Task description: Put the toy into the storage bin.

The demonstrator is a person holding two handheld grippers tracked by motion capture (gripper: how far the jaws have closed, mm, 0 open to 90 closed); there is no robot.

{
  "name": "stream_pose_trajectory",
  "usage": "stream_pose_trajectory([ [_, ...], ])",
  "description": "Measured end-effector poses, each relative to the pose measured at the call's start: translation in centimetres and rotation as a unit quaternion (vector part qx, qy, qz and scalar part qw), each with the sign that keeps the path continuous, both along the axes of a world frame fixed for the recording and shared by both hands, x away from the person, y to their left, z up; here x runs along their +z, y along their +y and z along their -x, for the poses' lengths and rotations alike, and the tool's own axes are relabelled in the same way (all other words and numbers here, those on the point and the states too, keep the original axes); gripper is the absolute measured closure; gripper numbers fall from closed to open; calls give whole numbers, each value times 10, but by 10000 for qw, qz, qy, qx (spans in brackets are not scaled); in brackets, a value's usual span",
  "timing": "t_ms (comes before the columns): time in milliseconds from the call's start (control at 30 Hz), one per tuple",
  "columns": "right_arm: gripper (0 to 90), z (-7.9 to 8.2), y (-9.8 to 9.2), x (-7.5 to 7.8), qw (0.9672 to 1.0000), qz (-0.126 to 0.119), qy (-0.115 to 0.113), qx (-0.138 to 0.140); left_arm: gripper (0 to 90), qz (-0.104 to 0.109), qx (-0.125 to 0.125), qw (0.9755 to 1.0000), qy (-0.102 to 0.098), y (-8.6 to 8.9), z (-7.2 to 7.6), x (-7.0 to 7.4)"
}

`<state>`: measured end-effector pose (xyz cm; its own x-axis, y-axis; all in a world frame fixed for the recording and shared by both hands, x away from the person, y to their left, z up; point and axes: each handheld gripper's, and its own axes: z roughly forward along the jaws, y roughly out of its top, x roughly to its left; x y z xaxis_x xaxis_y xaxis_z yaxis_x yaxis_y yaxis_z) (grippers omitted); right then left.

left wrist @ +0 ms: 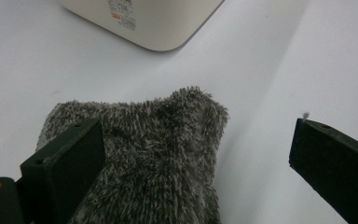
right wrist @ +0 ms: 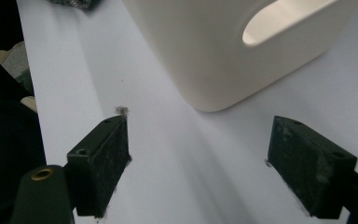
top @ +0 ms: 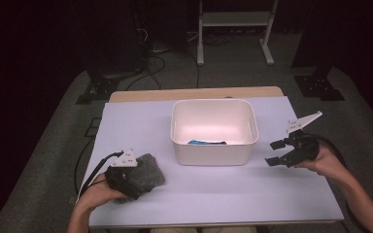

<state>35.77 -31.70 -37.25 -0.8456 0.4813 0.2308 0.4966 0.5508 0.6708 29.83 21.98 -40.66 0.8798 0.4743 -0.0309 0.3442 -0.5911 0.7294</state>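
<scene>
Lower left of high view: left claw open, jaws spread over the grey fuzzy cloth, one jaw resting on the pile, the other clear of it. Cloth lies flat on the tabletop, left of the white bin. Right claw at right centre, open, nothing between its jaws, just beside the bin.
</scene>
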Motion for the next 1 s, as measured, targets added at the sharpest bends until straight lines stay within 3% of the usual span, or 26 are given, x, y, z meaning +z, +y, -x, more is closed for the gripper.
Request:
stream_pose_trajectory([
  [300, 181, 4, -6, -20, 9998, -123, 105, -107, 30, -33, 8, 10000, 25, -1, 0, -1],
  [1000, 178, 17, -18, -45, 9989, -351, 133, -294, 30, -33, 27, 10000, -16, -5, 1, -1],
])
